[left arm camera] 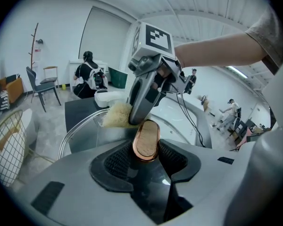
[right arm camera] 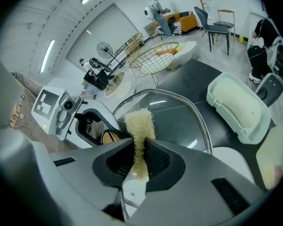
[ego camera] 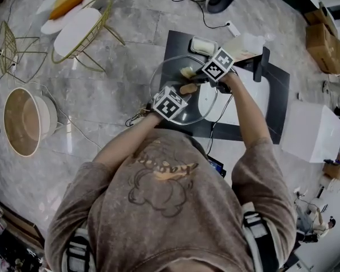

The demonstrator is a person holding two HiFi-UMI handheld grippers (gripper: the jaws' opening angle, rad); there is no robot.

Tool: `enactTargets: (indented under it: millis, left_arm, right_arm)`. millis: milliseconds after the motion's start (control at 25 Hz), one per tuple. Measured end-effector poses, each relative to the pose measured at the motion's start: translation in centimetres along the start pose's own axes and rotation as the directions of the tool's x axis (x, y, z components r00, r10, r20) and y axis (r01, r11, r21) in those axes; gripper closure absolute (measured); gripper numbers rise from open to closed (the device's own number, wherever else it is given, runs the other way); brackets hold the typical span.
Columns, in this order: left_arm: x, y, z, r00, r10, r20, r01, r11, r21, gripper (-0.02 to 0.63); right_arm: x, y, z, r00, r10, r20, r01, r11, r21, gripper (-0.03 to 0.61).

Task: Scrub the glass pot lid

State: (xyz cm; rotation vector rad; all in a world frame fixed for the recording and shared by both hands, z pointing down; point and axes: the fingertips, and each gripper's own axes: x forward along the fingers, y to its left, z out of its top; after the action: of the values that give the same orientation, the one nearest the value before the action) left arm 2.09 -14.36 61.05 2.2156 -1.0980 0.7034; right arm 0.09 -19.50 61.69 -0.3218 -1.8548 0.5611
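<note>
A person holds the glass pot lid (ego camera: 169,72) over the near edge of a dark worktop (ego camera: 175,44), with the left gripper (left arm camera: 146,153) clamped on the lid's wood-faced knob (left arm camera: 146,139). The right gripper (right arm camera: 140,157) is closed tight on a pale, fibrous scrubber (right arm camera: 139,121), whose free end lies against the glass just beside the knob. A white tray (right arm camera: 240,109) sits farther back on the worktop.

Open floor (ego camera: 130,78) lies left of the glass lid (ego camera: 164,75); a white tub (ego camera: 204,46) and black post (ego camera: 264,64) crowd its far side
</note>
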Motion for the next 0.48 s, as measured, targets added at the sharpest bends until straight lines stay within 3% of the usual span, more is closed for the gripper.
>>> enactTargets:
  millis: [480]
  left_arm:
    - [0.0,0.0,-0.1,1.0,-0.023,-0.008,0.023,0.999,-0.028,0.425]
  right_arm:
    - [-1.3,-0.5,-3.7,0.993,-0.092,0.075,0.083,0.991,0.109,0.529]
